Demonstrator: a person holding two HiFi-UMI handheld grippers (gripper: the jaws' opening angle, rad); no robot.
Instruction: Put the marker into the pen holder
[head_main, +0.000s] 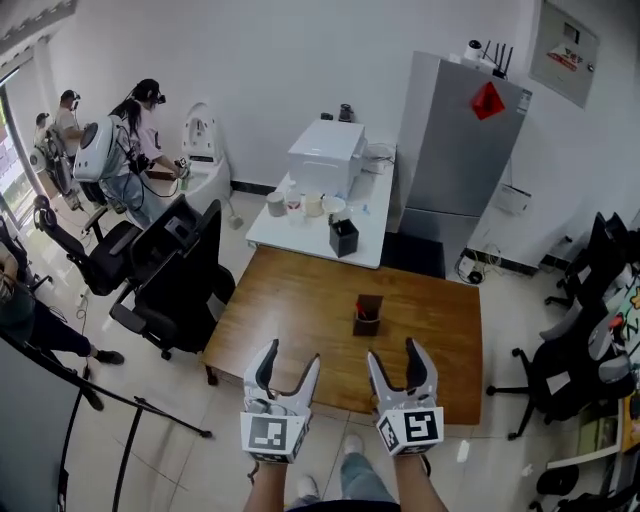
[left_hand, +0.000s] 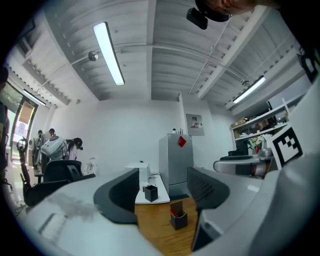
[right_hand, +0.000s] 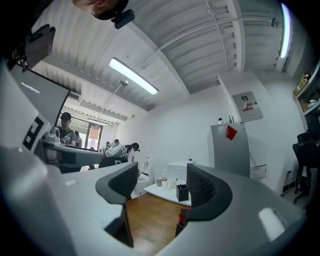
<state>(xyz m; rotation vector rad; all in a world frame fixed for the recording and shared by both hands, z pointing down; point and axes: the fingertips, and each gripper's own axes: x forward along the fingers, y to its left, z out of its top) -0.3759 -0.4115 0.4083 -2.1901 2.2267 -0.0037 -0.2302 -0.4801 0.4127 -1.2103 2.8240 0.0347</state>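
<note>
A dark brown pen holder (head_main: 368, 317) stands on the wooden table (head_main: 290, 320), right of its middle, and a red marker (head_main: 362, 316) sticks up inside it. My left gripper (head_main: 290, 360) and right gripper (head_main: 394, 354) hover side by side over the table's near edge, both open and empty, short of the holder. In the left gripper view the pen holder (left_hand: 178, 219) with the red marker (left_hand: 173, 212) shows between the open jaws of the left gripper (left_hand: 162, 196). In the right gripper view the right gripper (right_hand: 162, 192) is open, and its right jaw hides most of the pen holder (right_hand: 180, 223).
Behind the wooden table is a white table (head_main: 300, 230) carrying a white box (head_main: 326, 152), cups and a black holder (head_main: 343, 237). A grey fridge (head_main: 460, 150) stands at the back right. Black office chairs (head_main: 170, 270) crowd the left side, and more chairs (head_main: 580, 350) the right. People (head_main: 130, 140) work at the far left.
</note>
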